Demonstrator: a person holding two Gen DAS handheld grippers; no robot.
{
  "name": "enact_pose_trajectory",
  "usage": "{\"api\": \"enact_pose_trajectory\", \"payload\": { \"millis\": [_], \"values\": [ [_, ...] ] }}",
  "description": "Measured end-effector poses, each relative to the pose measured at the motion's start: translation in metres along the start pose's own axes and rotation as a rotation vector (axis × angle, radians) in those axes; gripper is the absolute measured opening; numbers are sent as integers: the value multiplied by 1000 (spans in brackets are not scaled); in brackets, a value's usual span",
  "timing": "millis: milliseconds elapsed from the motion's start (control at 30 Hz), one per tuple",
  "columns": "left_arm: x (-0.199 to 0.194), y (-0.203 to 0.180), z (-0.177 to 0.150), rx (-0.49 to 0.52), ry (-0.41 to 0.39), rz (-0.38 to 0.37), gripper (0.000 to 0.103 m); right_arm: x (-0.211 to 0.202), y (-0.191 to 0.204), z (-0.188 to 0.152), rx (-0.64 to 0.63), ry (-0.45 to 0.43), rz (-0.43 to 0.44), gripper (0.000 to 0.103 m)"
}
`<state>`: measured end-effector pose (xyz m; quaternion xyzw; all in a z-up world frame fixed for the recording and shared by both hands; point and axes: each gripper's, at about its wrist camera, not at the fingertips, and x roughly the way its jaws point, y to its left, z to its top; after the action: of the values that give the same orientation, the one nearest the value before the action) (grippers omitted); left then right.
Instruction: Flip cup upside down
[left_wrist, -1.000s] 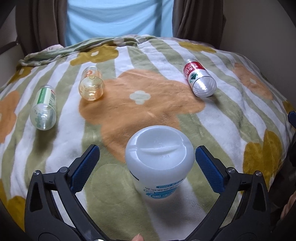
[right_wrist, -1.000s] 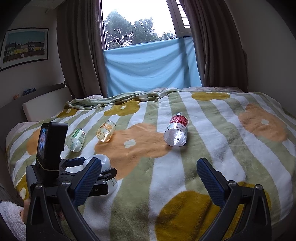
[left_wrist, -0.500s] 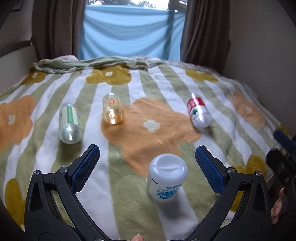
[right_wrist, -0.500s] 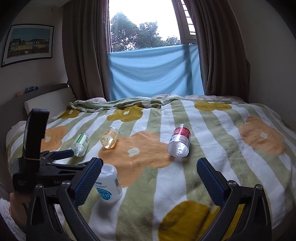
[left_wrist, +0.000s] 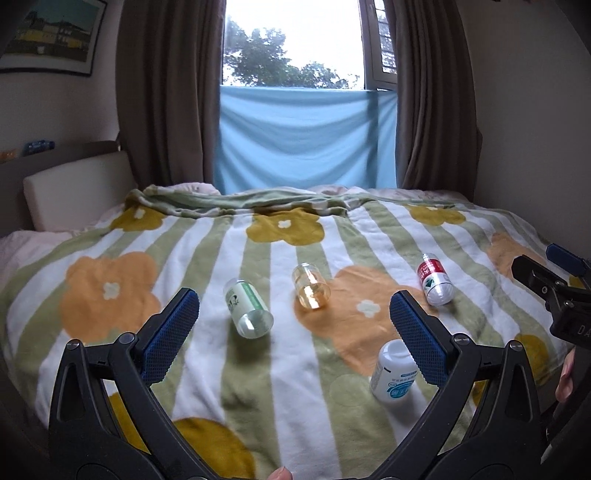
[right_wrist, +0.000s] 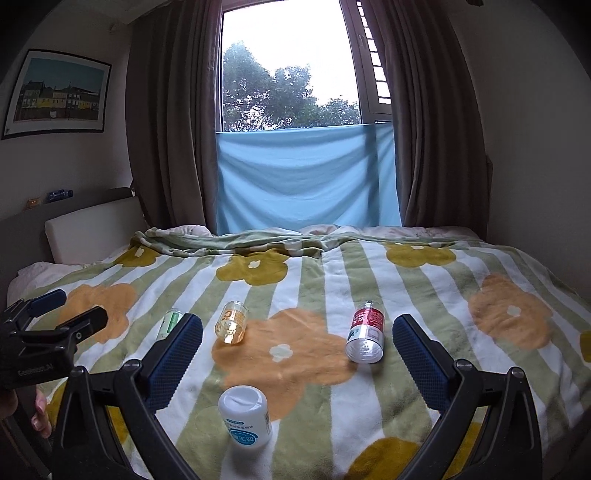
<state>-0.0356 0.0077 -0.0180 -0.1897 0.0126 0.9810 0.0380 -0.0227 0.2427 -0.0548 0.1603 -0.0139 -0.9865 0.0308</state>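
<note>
A white cup-like container (left_wrist: 393, 371) with a blue label stands on the flowered blanket (left_wrist: 207, 387), its print upside down. It sits low and right in the left wrist view, partly behind the right finger pad. My left gripper (left_wrist: 291, 314) is open, holds nothing and hangs back above the blanket. In the right wrist view the same container (right_wrist: 243, 415) stands between and below the fingers of my right gripper (right_wrist: 297, 332), which is open and holds nothing. The left gripper (right_wrist: 37, 343) shows at that view's left edge.
An amber clear cup (left_wrist: 311, 291), a green-label bottle (left_wrist: 247, 308) and a red-label bottle (left_wrist: 436, 280) lie on their sides mid-bed. A headboard (left_wrist: 74, 188) is at the left, curtains and a blue cloth (left_wrist: 306, 140) behind. A person's hand (left_wrist: 565, 376) is at the right.
My left gripper drew back and up from the white container, which stays standing and shifted to the lower right of its view. The right gripper's view rose slightly.
</note>
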Motion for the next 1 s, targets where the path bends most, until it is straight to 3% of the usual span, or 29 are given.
{"api": "enact_pose_trajectory", "payload": {
  "millis": [300,1000],
  "values": [
    [-17,7,-12,-1,-41,8,103,-12,13,-7,-52,-27,-52,103],
    [-23,11,-13,1,-75,20,103,-15,8,-3,-30,-35,-64,103]
  ]
}}
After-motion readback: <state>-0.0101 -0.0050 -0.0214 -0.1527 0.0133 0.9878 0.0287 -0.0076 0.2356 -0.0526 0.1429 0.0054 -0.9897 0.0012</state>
